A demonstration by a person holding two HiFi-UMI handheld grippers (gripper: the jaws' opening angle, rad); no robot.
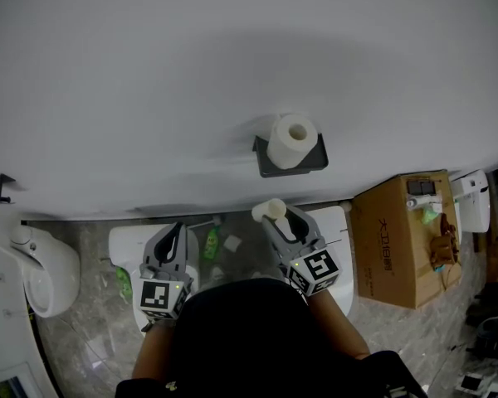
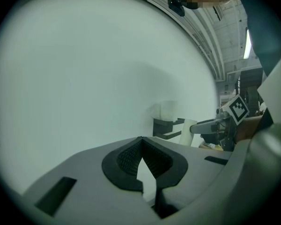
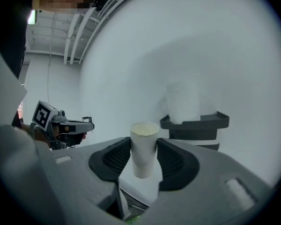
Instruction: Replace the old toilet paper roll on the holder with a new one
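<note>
A dark wall holder (image 1: 270,162) carries a full white paper roll (image 1: 292,139) standing upright. Below it my right gripper (image 1: 280,214) is shut on an empty cardboard tube (image 1: 270,211). In the right gripper view the tube (image 3: 143,146) stands upright between the pads, short of the holder (image 3: 196,123) and the roll (image 3: 182,100). My left gripper (image 1: 176,232) is lower left of the holder, shut with nothing in it. Its jaws (image 2: 141,146) meet at the tips, and the holder (image 2: 166,125) shows to the right beyond them.
A white toilet (image 1: 129,243) lies under both grippers, with a green bottle (image 1: 211,243) behind it. A cardboard box (image 1: 407,239) stands at the right and a white fixture (image 1: 46,268) at the left. The plain white wall (image 1: 149,73) fills the upper view.
</note>
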